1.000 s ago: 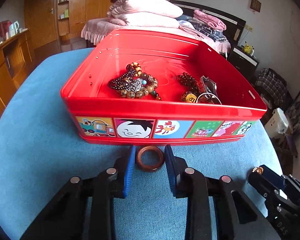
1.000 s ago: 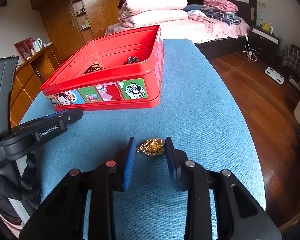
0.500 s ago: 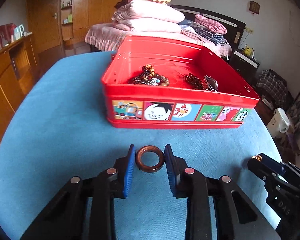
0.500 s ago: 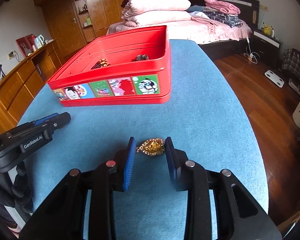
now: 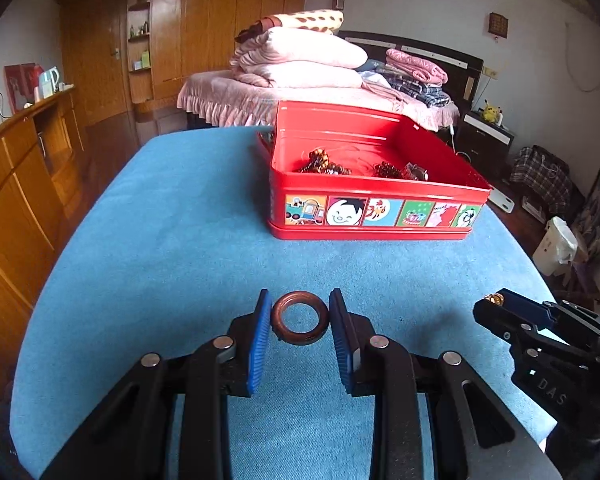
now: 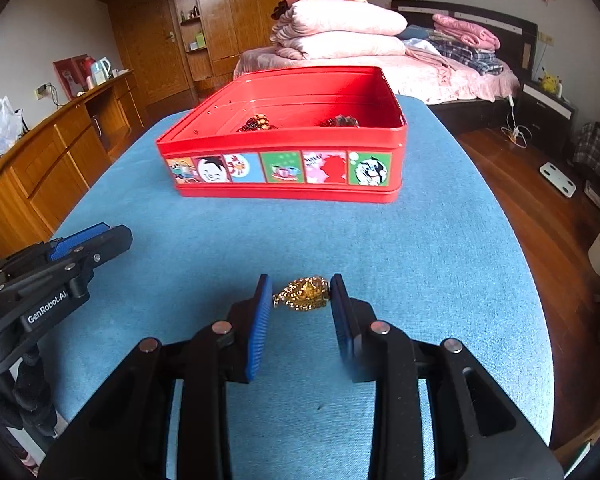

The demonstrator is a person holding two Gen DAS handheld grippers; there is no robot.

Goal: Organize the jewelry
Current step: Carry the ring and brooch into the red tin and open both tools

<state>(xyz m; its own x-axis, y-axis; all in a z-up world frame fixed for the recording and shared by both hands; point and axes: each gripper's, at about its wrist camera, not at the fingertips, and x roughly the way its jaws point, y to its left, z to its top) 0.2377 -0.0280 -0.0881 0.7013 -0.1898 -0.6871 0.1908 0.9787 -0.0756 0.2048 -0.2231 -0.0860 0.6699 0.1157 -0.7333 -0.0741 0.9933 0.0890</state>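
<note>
My left gripper (image 5: 299, 318) is shut on a brown wooden ring (image 5: 299, 317), held above the blue tabletop. My right gripper (image 6: 302, 299) is shut on a gold ornament (image 6: 305, 299) with a small chain. The red tin box (image 5: 376, 216) with cartoon pictures on its front wall stands further back on the table; it also shows in the right wrist view (image 6: 284, 172). Bead bracelets (image 5: 322, 165) and other dark jewelry (image 5: 400, 171) lie inside it. The right gripper shows at the right edge of the left wrist view (image 5: 500, 302), the left gripper at the left of the right wrist view (image 6: 88, 240).
The round table has a blue cloth (image 5: 180, 240). Its edges fall away to a wooden floor (image 6: 540, 200) on the right and wooden cabinets (image 5: 16, 184) on the left. A bed with stacked bedding (image 5: 300, 60) lies behind the table.
Both grippers have drawn back from the red box with their items still held; the box now looks smaller and farther away in both views.
</note>
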